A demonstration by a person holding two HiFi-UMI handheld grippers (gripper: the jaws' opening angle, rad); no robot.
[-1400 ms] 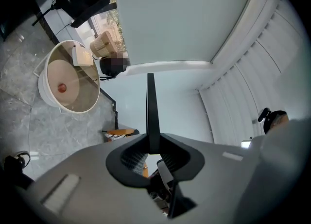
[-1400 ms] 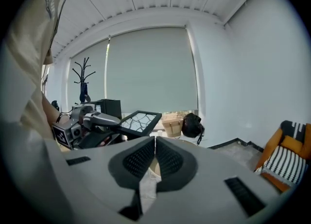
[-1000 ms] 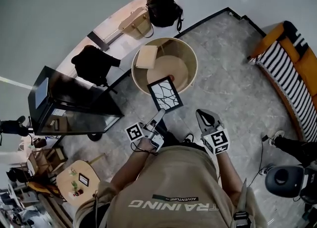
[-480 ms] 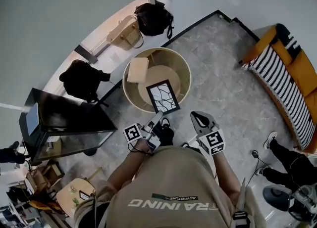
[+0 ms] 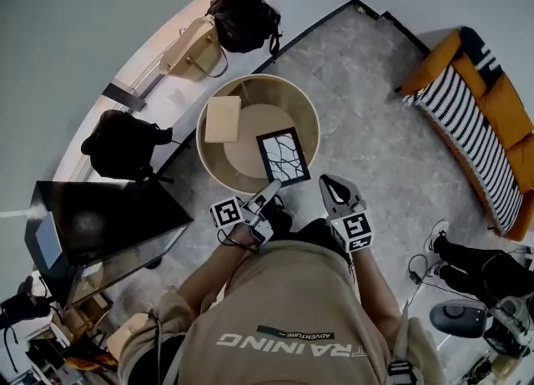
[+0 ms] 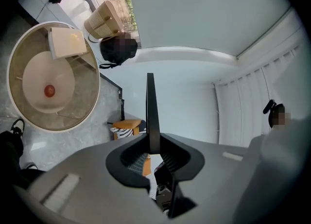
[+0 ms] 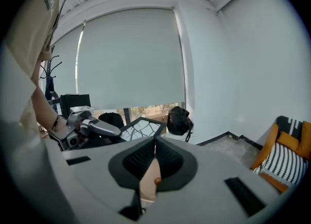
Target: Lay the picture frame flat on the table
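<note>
One picture frame (image 5: 283, 156), black-edged with a branching pattern, is pinched at its near edge by the left hand-held gripper (image 5: 272, 189) and held over the near side of the single round counter (image 5: 310, 116). The right hand-held gripper (image 5: 330, 184), second of two, has its jaws pressed together on nothing, just right of the frame. One beige box (image 5: 223, 119) lies on the counter's far-left part.

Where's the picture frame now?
The picture frame is mid-picture in the head view, held in the left gripper over the near side of the round table, right of the beige box.
</note>
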